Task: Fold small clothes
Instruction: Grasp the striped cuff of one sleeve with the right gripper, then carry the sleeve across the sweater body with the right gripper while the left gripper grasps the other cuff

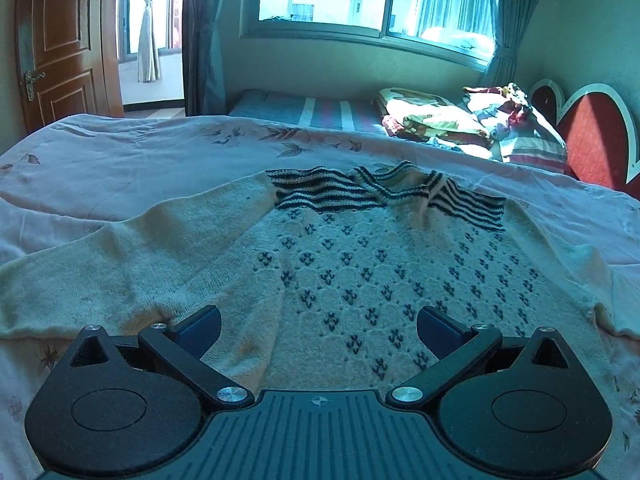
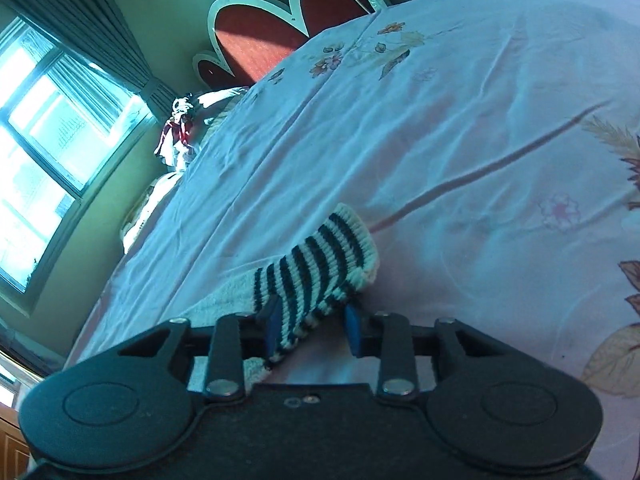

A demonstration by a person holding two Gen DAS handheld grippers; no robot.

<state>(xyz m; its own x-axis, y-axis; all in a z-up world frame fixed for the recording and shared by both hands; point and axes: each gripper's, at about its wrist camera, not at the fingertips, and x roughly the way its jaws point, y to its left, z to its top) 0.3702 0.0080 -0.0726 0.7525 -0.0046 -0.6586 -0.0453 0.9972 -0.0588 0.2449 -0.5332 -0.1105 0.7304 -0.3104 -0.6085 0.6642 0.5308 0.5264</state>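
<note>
On inspection, the knitted sweater (image 1: 360, 280) lay spread face up on the floral bedsheet (image 1: 120, 152), its striped collar (image 1: 380, 192) away from me and its near hem just ahead of my left gripper (image 1: 319, 326). That gripper's fingers stood wide apart over the patterned body, with nothing between them and no contact that I could confirm. My right gripper (image 2: 312, 326) was at the striped cuff (image 2: 320, 264) of one sleeve, and the cuff lay between its blue pads (image 2: 273, 322). The left pad was against the knit; the right pad appeared to stand just clear, so I judged the hold not yet firm. I assessed the work as at the first fold: taking hold of the sleeve. The next move called for a full closure on the cuff, then carrying the sleeve across the sweater's body while my left gripper steadied the hem.
</note>
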